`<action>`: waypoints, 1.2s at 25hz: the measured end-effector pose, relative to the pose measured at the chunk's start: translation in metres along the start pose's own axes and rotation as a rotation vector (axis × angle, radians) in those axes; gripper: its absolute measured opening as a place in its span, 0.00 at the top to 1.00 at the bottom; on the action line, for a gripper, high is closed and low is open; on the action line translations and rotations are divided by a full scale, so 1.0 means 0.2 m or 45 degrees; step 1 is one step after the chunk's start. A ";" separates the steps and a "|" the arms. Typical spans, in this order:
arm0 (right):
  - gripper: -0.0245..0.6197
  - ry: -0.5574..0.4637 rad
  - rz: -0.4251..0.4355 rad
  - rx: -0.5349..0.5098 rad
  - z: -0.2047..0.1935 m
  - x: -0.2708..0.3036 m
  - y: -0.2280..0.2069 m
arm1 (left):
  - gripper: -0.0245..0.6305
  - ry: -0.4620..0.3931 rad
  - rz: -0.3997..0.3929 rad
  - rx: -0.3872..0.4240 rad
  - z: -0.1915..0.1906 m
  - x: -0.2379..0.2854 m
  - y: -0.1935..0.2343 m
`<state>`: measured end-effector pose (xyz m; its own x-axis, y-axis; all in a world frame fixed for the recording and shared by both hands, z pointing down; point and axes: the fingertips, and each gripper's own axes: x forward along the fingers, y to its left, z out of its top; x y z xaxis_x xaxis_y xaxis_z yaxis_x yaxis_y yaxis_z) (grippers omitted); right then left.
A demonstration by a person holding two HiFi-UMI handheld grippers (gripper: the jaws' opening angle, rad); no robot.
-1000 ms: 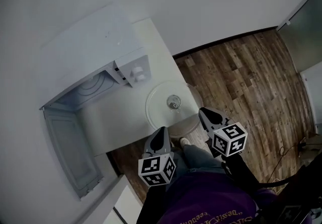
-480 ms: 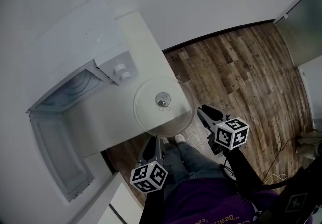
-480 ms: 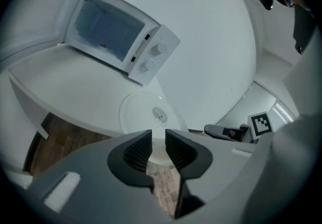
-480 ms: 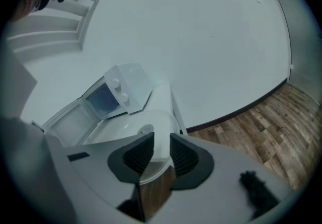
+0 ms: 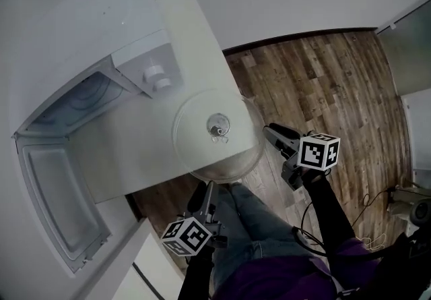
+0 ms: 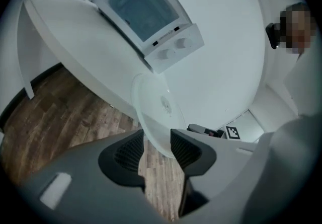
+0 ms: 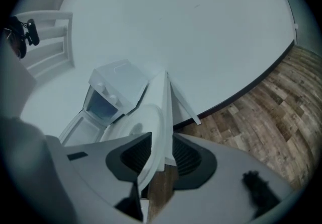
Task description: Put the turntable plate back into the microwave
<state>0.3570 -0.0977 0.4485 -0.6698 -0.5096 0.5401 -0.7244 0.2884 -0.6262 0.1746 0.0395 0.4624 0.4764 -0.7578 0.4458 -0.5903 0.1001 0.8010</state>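
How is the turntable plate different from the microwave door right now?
The turntable plate is round; the microwave door is rectangular. The plate lies flat, overhanging the table edge; the door stands swung wide open. Both look whitish.

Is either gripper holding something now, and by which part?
Nothing is held. The jaws of the left gripper and right gripper have just been opening; the rim of the turntable plate lies in line with each gap, but no pad presses on it.
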 end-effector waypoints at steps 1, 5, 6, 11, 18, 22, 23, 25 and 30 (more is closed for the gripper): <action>0.77 0.011 0.002 0.004 -0.01 0.01 -0.02 | 0.72 0.012 -0.004 -0.028 -0.02 0.03 0.01; 0.76 0.043 0.082 0.067 -0.03 0.05 -0.05 | 0.71 0.016 -0.039 -0.155 -0.08 0.14 0.03; 0.76 0.045 0.110 0.076 -0.03 0.06 -0.04 | 0.71 0.003 -0.036 -0.179 -0.07 0.16 0.03; 0.76 0.073 0.163 0.060 -0.06 0.10 0.00 | 0.76 -0.037 -0.070 -0.211 -0.05 0.22 0.02; 0.80 0.083 0.263 0.079 -0.03 0.12 0.04 | 0.82 -0.089 -0.205 -0.320 -0.03 0.28 -0.03; 0.84 0.068 0.311 0.095 -0.02 0.11 0.05 | 0.84 -0.124 -0.234 -0.340 -0.03 0.27 -0.04; 0.85 0.060 0.320 0.098 -0.02 0.10 0.05 | 0.84 -0.132 -0.238 -0.328 -0.03 0.27 -0.05; 0.85 0.055 0.314 0.077 -0.01 0.09 0.06 | 0.84 -0.157 -0.245 -0.289 -0.02 0.26 -0.07; 0.86 0.030 0.350 0.130 0.01 0.08 0.06 | 0.85 -0.199 -0.279 -0.298 -0.03 0.25 -0.09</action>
<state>0.3382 -0.1031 0.4483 -0.8431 -0.4043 0.3546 -0.4960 0.3296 -0.8033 0.2124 0.0037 0.4713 0.4588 -0.8655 0.2011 -0.3111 0.0556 0.9487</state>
